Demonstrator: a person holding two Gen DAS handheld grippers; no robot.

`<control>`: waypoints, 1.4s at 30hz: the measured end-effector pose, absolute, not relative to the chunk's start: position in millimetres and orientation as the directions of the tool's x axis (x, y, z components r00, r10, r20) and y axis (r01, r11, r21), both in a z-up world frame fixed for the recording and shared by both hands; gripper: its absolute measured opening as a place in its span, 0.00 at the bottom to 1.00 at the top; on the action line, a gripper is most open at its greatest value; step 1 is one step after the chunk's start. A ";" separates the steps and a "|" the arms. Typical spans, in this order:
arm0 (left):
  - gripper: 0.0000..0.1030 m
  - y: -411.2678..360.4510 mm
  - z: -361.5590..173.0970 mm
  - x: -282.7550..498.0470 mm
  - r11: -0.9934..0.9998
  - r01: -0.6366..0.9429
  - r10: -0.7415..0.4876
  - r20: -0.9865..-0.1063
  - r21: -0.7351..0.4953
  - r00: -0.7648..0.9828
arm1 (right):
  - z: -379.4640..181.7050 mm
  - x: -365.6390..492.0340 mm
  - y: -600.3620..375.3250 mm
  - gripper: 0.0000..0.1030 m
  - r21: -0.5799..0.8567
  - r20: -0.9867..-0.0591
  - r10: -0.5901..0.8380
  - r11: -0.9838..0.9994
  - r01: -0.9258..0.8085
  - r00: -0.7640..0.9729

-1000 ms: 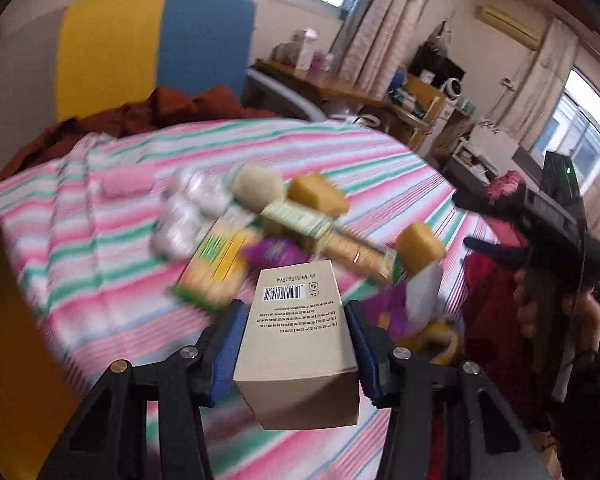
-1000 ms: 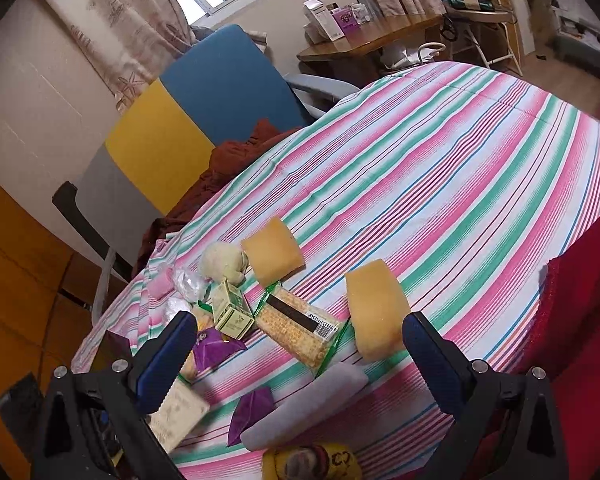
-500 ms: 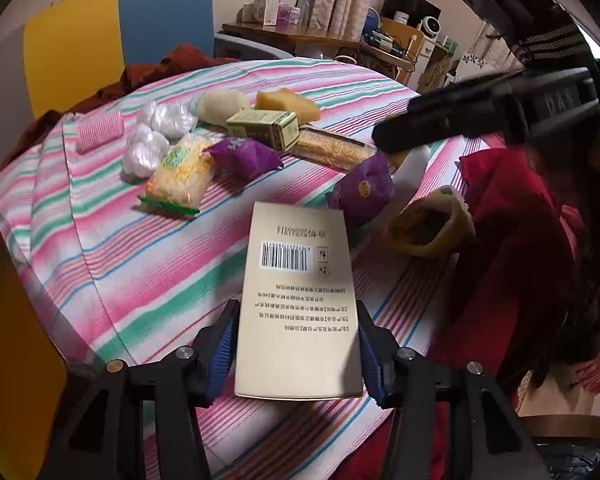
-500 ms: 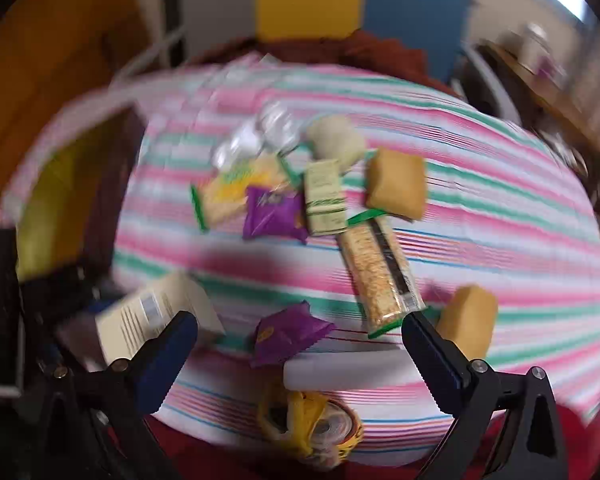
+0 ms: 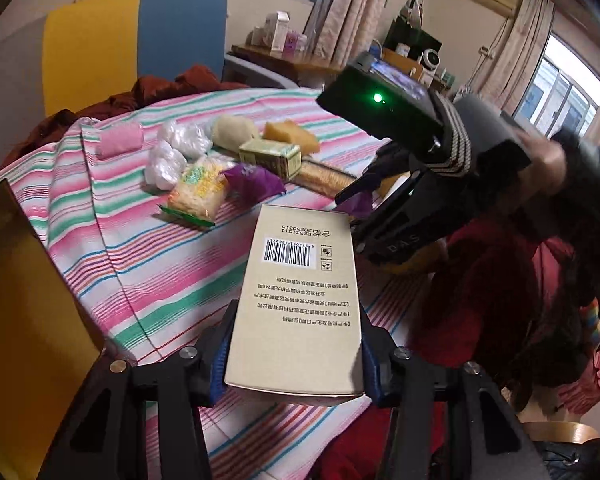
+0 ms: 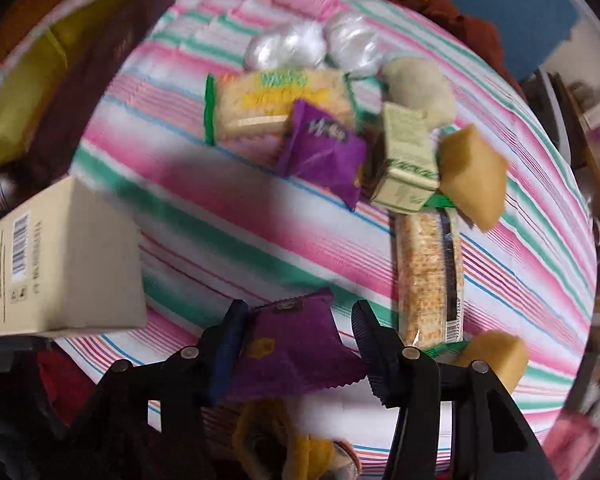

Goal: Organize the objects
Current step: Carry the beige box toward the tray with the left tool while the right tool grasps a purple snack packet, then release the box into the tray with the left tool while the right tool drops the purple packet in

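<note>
The beige box (image 5: 300, 300) sat low-centre in frame, clamped in the left gripper (image 5: 296, 364) jaws above the striped tabletop (image 5: 112, 240). The right gripper (image 6: 300, 344) straddled a purple packet (image 6: 288, 352), grip unclear. Most snacks apparently remained unsorted; bare cloth lay mid-frame, with the near edge close.

both wrist views look closely onto striped tablecloth (image 5: 140, 248).
</note>
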State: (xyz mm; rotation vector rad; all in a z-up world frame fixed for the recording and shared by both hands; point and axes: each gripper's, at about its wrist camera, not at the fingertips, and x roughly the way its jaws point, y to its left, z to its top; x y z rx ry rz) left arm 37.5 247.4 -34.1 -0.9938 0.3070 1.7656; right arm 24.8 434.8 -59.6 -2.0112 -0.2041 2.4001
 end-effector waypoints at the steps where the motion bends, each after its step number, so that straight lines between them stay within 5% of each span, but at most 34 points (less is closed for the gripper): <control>1: 0.50 244.6 -29.6 37.9 -0.432 -0.867 0.667 -0.735 -0.247 -0.123 | -52.8 27.6 439.5 0.46 -0.095 -0.975 0.083 -0.994 0.051 -0.207; 9: 0.50 192.1 7.3 16.7 -0.545 -0.783 0.713 -0.657 -0.301 -0.243 | 6.9 30.6 430.8 0.19 -0.034 -0.903 0.037 -0.999 -0.016 -0.429; 16: 0.50 129.6 12.8 -13.2 -0.679 -0.657 0.668 -0.647 -0.327 -0.368 | 10.4 12.3 411.8 0.21 -0.048 -0.900 0.064 -0.998 -0.049 -0.431; 17: 0.50 124.4 12.9 -14.3 -0.685 -0.649 0.667 -0.644 -0.331 -0.375 | 9.8 12.7 414.8 0.35 -0.046 -0.902 0.064 -0.998 -0.052 -0.426; 18: 0.50 117.3 13.6 -15.2 -0.693 -0.639 0.664 -0.639 -0.333 -0.388 | 8.6 12.2 418.1 0.64 -0.043 -0.912 0.059 -0.998 -0.047 -0.406; 20: 0.50 109.3 14.8 -17.9 -0.708 -0.624 0.657 -0.635 -0.332 -0.408 | -3.4 13.3 419.4 0.92 -0.051 -0.942 0.054 -0.999 -0.019 -0.331; 24: 0.50 94.6 14.8 -23.4 -0.729 -0.598 0.644 -0.631 -0.333 -0.433 | -30.1 22.2 413.5 0.92 -0.123 -0.977 0.105 -0.989 0.086 -0.186; 26: 0.50 88.3 13.8 -25.4 -0.743 -0.586 0.630 -0.634 -0.324 -0.449 | -49.3 17.3 417.3 0.91 -0.142 -0.986 0.133 -0.986 0.091 -0.105; 28: 0.50 79.8 12.8 -28.6 -0.759 -0.566 0.615 -0.637 -0.321 -0.464 | -68.3 12.6 418.8 0.68 -0.135 -0.990 0.131 -0.986 0.103 -0.043; 29: 0.50 75.4 12.2 -30.3 -0.768 -0.555 0.607 -0.640 -0.319 -0.472 | -76.3 11.4 418.1 0.47 -0.147 -0.989 0.145 -0.983 0.112 -0.023; 42: 0.50 18.8 0.7 -78.9 -0.901 -0.356 0.423 -0.681 -0.248 -0.598 | 9.1 0.2 384.2 0.45 -0.020 -0.930 0.002 -0.999 0.044 -0.367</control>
